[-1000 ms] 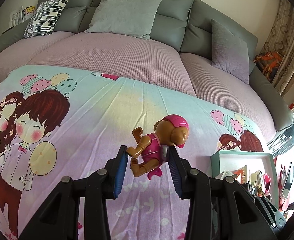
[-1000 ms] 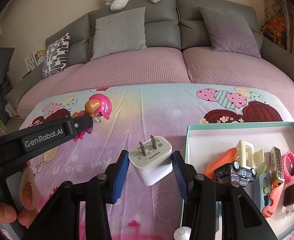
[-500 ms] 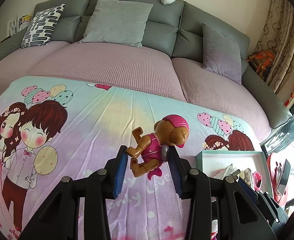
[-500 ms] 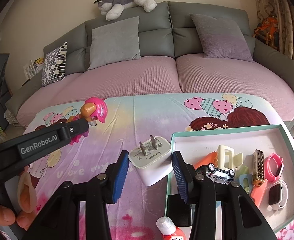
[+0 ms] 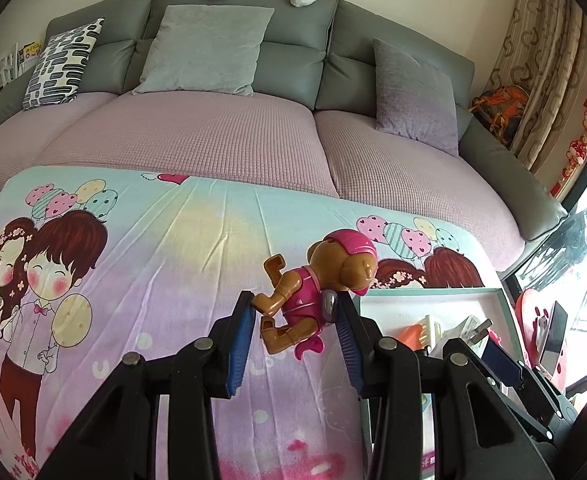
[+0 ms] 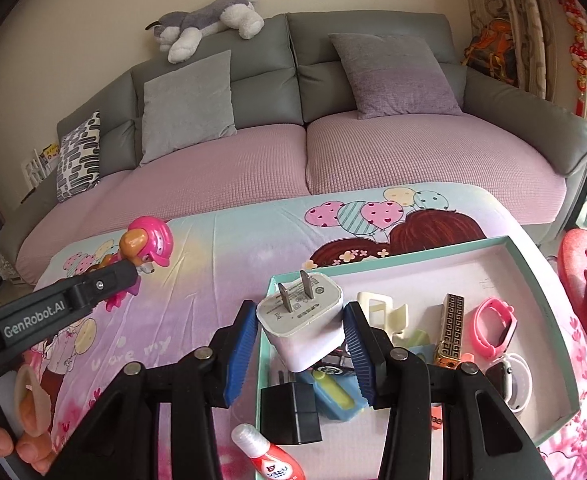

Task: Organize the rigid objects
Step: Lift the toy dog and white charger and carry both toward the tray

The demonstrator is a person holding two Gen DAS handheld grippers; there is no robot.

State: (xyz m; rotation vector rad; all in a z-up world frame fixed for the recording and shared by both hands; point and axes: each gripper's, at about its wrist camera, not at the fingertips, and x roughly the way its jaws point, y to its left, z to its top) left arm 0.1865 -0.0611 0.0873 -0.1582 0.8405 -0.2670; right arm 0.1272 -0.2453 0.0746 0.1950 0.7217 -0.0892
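My left gripper [image 5: 293, 340] is shut on a brown and pink toy dog [image 5: 317, 292] with a pink helmet, held above the cartoon blanket; the dog also shows in the right wrist view [image 6: 145, 252]. My right gripper [image 6: 297, 344] is shut on a white plug charger [image 6: 301, 324], prongs up, held over the left part of the teal-rimmed box [image 6: 541, 264]. The box [image 5: 433, 292] also shows right of the dog in the left wrist view, with several small items inside.
The box holds a pink band [image 6: 493, 328], a gold patterned bar [image 6: 451, 320], a black cube [image 6: 291, 412], a watch [image 6: 509, 376] and more. A red-capped bottle [image 6: 265, 456] lies by its near-left corner. A grey sofa [image 6: 293, 160] with cushions stands behind.
Both grippers have moved right, toward the box. The charger has gone from over the blanket to over the box's left part. Each grip has stayed shut.
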